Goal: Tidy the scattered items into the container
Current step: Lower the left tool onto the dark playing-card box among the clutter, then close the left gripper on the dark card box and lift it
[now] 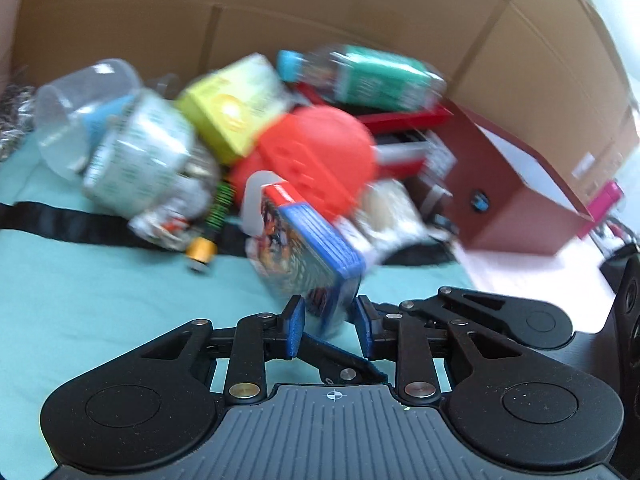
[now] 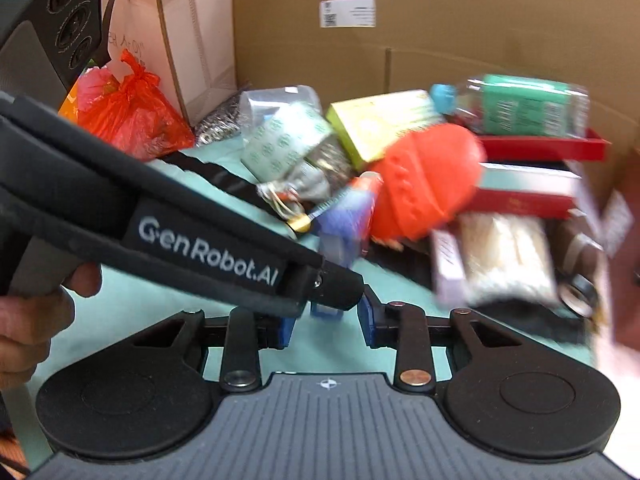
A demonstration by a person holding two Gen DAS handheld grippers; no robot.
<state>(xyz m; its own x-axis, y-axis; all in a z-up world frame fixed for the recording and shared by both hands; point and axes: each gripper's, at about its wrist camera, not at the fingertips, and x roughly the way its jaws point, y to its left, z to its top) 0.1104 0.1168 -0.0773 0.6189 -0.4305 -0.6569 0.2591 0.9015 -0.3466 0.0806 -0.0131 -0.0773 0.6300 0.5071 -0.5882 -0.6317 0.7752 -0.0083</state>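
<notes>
A pile of loose items lies on a teal cloth (image 1: 100,300) before a cardboard wall (image 1: 320,8). My left gripper (image 1: 329,328) is shut on the lower end of a blue card pack (image 1: 312,256), which is lifted and tilted in front of an orange-red ball (image 1: 316,152). In the right wrist view the left gripper (image 2: 340,292) crosses from the left, with the blurred pack (image 2: 346,216) at its tip. My right gripper (image 2: 326,328) sits just under it, its blue pads apart with cloth showing between them. An open dark red box (image 1: 500,192) stands to the right.
The heap holds a yellow-green box (image 1: 232,104), a green-labelled bottle (image 1: 372,76), a clear cup (image 1: 80,100) and a beige packet (image 2: 504,256). At far left are an orange plastic bag (image 2: 132,120), a paper bag (image 2: 188,32) and a hand (image 2: 36,320).
</notes>
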